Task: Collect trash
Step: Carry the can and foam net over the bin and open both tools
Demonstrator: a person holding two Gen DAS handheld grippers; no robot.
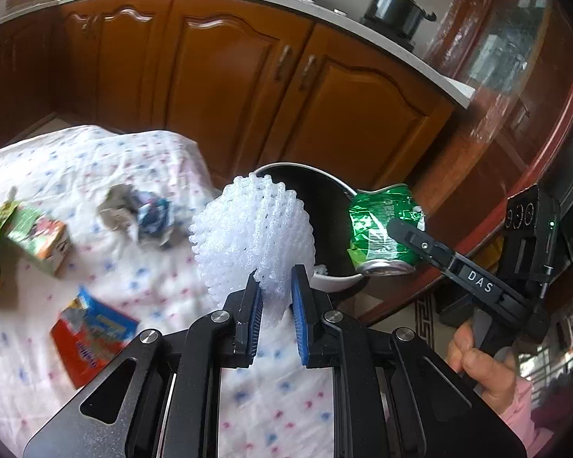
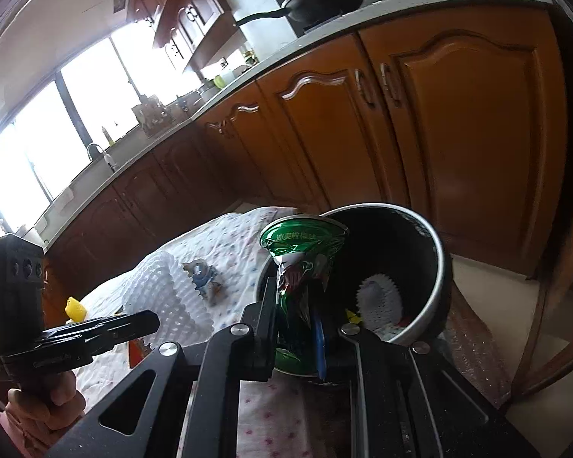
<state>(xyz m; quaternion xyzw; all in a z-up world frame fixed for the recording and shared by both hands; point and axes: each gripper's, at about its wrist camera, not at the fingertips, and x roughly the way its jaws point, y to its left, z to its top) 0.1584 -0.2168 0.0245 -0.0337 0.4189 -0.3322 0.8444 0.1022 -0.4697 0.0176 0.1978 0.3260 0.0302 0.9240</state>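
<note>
Left tool (image 1: 277, 286) is clenched on white foam fruit netting (image 1: 248, 229); right tool (image 2: 298, 305) grips a crushed green can (image 2: 301, 252), bin (image 2: 435, 244) at two o'clock.

Table under a white cloth, with scattered trash lying on it.

From my left wrist camera I see a table (image 1: 95, 362) covered by a white cloth (image 1: 38, 381) printed with small pink and blue dots, its surface wrinkled. On the cloth lie a green and orange carton (image 1: 38, 238) near the left edge, a crumpled grey and blue wrapper (image 1: 141, 212) further in, and a flat red and blue packet (image 1: 91, 336) closer to me, all apart from one another. A dark bin with a pale rim (image 1: 305, 170) sits at the table's far right edge; I cannot tell whether it rests on the cloth. My right wrist camera shows white and yellow scraps inside it.
</note>
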